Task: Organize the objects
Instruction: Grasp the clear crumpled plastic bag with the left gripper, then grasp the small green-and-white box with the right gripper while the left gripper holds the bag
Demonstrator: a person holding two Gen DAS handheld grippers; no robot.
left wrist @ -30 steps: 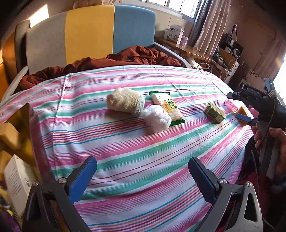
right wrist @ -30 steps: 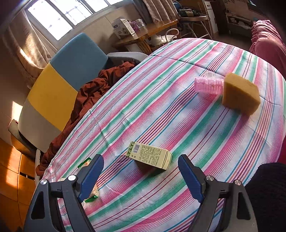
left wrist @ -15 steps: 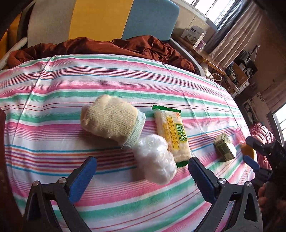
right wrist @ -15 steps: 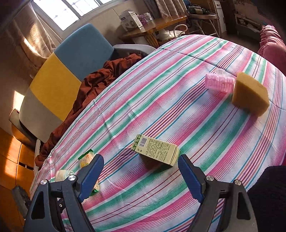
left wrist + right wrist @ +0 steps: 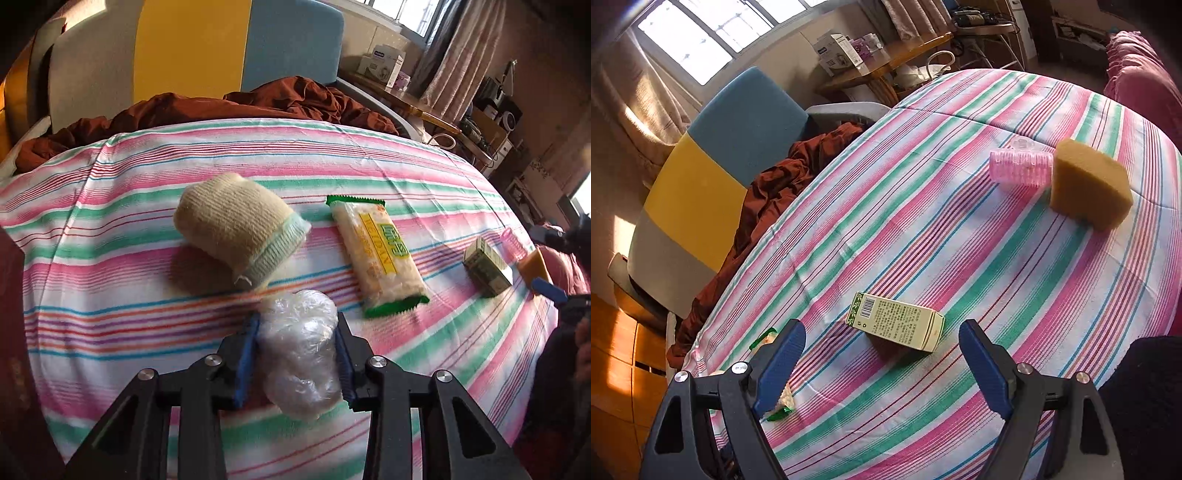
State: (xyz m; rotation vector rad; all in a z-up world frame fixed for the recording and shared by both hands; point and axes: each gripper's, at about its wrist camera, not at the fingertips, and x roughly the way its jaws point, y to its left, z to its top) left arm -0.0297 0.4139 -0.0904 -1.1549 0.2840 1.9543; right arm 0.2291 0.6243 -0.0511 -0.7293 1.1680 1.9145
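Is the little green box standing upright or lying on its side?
Lying on its side. The green box rests lengthwise on the striped cloth, its barcode end facing sideways.

Black plastic triangulated frames with silver screw heads and ribbed blue finger pads are seen on the left gripper (image 5: 297, 345) and right gripper (image 5: 882, 365).
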